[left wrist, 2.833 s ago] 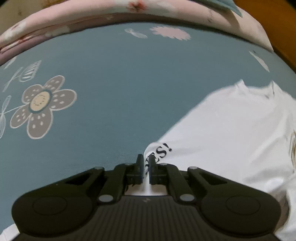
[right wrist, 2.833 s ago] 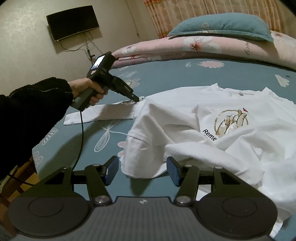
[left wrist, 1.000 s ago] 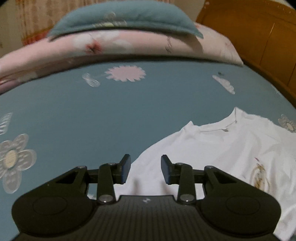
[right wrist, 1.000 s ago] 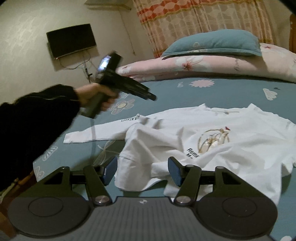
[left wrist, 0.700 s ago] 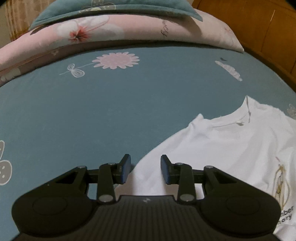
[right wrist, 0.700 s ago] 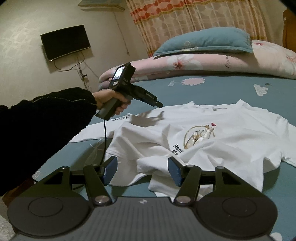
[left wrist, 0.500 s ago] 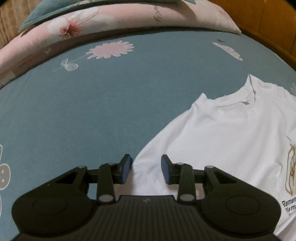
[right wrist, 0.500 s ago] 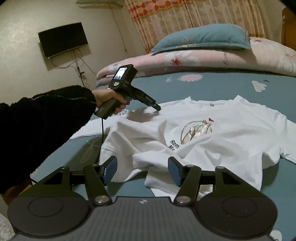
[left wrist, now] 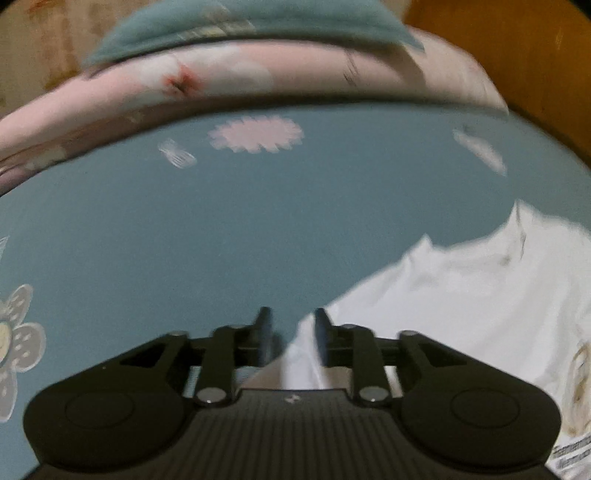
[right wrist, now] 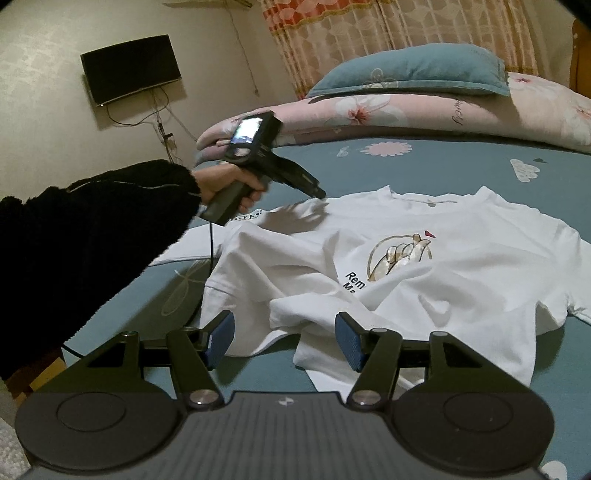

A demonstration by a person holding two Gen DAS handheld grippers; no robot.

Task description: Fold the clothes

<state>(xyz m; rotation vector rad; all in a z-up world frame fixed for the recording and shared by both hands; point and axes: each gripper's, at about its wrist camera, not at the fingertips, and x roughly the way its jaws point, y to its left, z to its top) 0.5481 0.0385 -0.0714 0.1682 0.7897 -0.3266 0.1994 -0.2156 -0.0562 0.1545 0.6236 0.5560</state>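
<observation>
While your left tool point(left wrist: 290, 334) pointed down at the bed, its wrist view was blurred, yet two dark fingers point(left wrist: 263, 328) showed with a narrow gap between them. Those jaws had just been opening, and the shoulder edge of the one white T-shirt point(left wrist: 461, 295) lay in that gap without the pads pressing on it. You had the shirt's neckline up and to the right of the tool, on the teal bedsheet point(left wrist: 184, 221). One pink flower print point(left wrist: 256, 134) sat on the sheet farther off, and one grey flower print point(left wrist: 16, 332) at the left edge. Beyond them ran one pink floral quilt roll point(left wrist: 221, 77) with one teal pillow point(left wrist: 258, 22) on top.

From your right wrist view, your right tool point(right wrist: 284, 341) stood with its two blue pads point(right wrist: 349, 347) spread wide, holding nothing. The rumpled hem of the same T-shirt point(right wrist: 461, 266) lay just past and between the pads, apart from both. You held the left tool point(right wrist: 320, 193) in your hand point(right wrist: 225, 184), out of a black fleecy sleeve point(right wrist: 92, 236), its tip at the shirt's shoulder near the collar. One gold print with black lettering point(right wrist: 399, 254) marked the chest. One dark screen point(right wrist: 131, 68) hung on the wall, and one patterned curtain point(right wrist: 388, 29) stood behind the pillow point(right wrist: 410, 70).
</observation>
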